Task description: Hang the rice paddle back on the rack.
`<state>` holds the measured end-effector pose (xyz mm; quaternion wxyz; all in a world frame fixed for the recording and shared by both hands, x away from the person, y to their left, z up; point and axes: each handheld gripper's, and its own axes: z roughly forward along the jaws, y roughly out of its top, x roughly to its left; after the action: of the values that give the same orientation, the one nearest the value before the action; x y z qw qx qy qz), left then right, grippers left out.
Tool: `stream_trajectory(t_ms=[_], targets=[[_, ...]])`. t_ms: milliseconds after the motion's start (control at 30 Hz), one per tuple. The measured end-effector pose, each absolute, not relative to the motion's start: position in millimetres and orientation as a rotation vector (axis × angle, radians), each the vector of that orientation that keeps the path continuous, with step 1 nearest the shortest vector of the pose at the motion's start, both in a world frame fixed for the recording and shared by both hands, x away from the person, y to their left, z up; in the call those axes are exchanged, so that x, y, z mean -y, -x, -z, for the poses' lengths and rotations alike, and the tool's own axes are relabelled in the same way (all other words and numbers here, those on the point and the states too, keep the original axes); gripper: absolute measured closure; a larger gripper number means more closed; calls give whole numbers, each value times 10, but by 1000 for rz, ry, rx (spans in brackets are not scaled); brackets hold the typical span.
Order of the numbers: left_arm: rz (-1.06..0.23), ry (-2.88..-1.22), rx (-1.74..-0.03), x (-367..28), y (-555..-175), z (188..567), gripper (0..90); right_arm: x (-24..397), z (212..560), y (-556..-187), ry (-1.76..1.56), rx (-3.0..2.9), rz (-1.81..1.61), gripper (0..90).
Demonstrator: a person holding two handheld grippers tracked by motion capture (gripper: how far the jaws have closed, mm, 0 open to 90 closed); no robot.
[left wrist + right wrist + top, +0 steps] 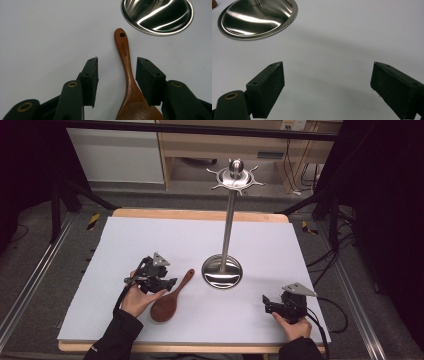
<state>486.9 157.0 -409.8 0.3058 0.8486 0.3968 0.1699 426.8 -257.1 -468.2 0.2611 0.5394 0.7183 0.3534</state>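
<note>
A brown wooden spoon (170,300) lies on the white table cover (200,235), its bowl toward me and its handle pointing at the stand. My left gripper (167,282) is low over it, jaws on either side of the handle. In the left gripper view the spoon (127,67) sits close against the right-hand pad (147,80), while a gap separates it from the other pad; my left gripper (117,61) is open. My right gripper (266,301) rests near the front right of the table; in its own view my right gripper (327,67) stands wide open with only bare cover between its jaws.
A steel utensil stand (229,220) rises mid-table from a round dish-like base (222,271), with a ring of hooks (233,175) at the top. That base (157,15) lies just beyond the spoon's handle end, and the base (257,17) is ahead-left of the right gripper.
</note>
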Motion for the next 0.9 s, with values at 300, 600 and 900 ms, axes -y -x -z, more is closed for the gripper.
stream_trajectory(t_ms=[300, 600, 900], targets=[[-412, -2270, -1053, -1526, -4906, 4136, 530, 2565, 4682, -4264, -1456, -1954, -967, 125], [-389, -2343, -1033, -1413, -4932, 4228, 545, 2565, 4688, -4271, -1442, -1963, -960, 125], [-342, -2394, -1047, -1338, -4971, 4296, 552, 2567, 4689, -4278, -1445, -1965, -963, 125]])
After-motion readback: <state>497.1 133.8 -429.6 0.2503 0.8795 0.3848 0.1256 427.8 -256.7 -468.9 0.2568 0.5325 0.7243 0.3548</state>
